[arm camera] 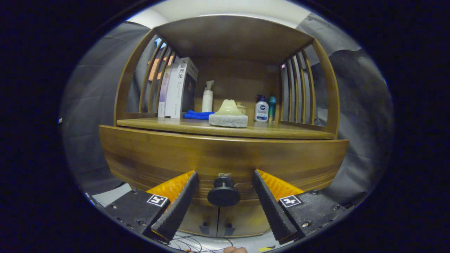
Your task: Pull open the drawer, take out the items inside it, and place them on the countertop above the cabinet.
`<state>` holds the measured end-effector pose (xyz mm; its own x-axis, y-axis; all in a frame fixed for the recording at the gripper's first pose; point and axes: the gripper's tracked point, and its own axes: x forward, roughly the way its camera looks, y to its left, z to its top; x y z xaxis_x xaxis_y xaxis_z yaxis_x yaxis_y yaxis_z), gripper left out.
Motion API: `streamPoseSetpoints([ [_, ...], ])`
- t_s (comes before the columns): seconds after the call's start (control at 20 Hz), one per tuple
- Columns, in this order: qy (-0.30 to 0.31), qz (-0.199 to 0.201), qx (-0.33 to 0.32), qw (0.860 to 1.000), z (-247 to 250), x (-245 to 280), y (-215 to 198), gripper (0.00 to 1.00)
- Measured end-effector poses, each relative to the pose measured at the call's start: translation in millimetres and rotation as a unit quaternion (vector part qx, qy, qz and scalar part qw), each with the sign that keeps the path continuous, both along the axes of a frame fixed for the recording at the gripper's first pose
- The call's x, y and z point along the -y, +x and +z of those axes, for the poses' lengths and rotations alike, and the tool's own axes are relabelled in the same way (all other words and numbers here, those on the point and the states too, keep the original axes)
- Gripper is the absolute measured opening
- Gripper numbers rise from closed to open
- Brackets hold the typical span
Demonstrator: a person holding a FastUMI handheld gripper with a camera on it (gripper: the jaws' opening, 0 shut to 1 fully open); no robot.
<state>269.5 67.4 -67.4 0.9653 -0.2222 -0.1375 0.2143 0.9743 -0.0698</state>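
The drawer (225, 158) sits flush in the front of the wooden cabinet (123, 88), shut as far as this view shows, and its dark round knob (223, 193) stands between the fingers of the gripper (223, 184), whose jaws are spread wide apart with a gap on either side of the knob — neither finger touches it. What the drawer holds is hidden behind its closed front. On the countertop (288, 133) above lies a pale sponge-like block (228, 120) with a cream-coloured lump (228, 107) on it, near the front edge; behind it are a folded blue cloth (198, 115), a white pump bottle (207, 96), a small white bottle with a blue cap (261, 109) and a teal tube (272, 108), and some upright books (177, 88) lean at the left. The scene fits two stages: a drawer waiting to be pulled, with those things merely stored on the counter, or a drawer pushed shut again with some of those things lifted out of it — the view does not settle which. As for writing, the book spines carry Chinese characters too small to make out with confidence, and the small white bottle bears a round dark-blue mark I cannot read for certain. Square black-and-white markers sit on the gripper body behind each finger.
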Motion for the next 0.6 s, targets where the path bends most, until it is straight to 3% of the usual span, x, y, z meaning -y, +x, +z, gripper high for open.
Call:
streamPoseSetpoints([
  [0.6,0.005,-0.002,-0.008,1.0,1,5,26,1.0],
])
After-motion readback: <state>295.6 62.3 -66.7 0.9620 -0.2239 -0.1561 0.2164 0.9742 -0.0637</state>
